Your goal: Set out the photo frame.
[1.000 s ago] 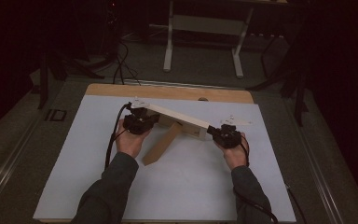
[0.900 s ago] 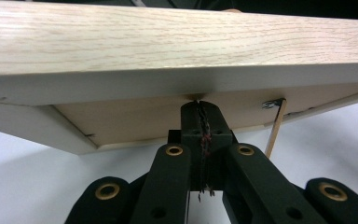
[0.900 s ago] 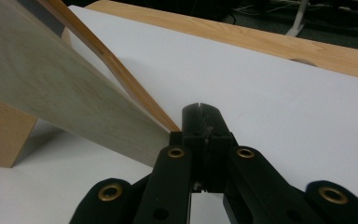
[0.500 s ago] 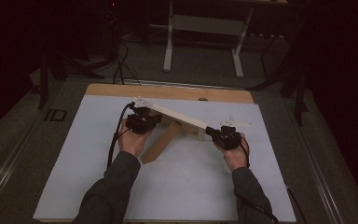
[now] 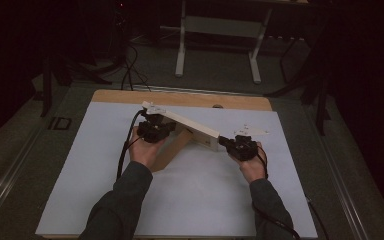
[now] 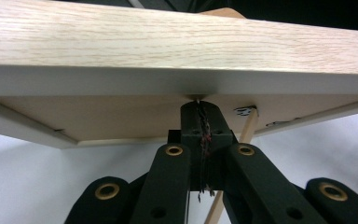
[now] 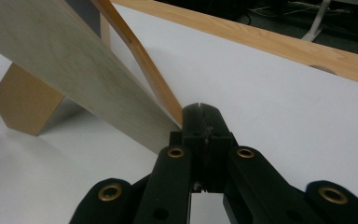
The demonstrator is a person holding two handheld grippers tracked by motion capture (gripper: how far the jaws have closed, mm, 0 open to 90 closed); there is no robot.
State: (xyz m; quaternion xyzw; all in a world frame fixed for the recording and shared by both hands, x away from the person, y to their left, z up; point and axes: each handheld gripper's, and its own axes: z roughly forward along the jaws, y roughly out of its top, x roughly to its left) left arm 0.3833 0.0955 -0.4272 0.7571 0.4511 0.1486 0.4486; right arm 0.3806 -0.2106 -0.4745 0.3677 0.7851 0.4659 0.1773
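Note:
A long pale wooden plank is tilted above the white table sheet, with a brown wooden panel under it. My left gripper is at the plank's left part. In the left gripper view its jaws are shut, tips against the underside of the plank's pale edge, nothing between them. My right gripper is at the plank's right end. Its jaws are shut too, tips touching where the plank and a thin brown board meet.
The white sheet lies on a wooden table whose bare far strip has a small hole. A white flat bracket lies beyond the right gripper. A desk frame and cables are on the dark floor behind.

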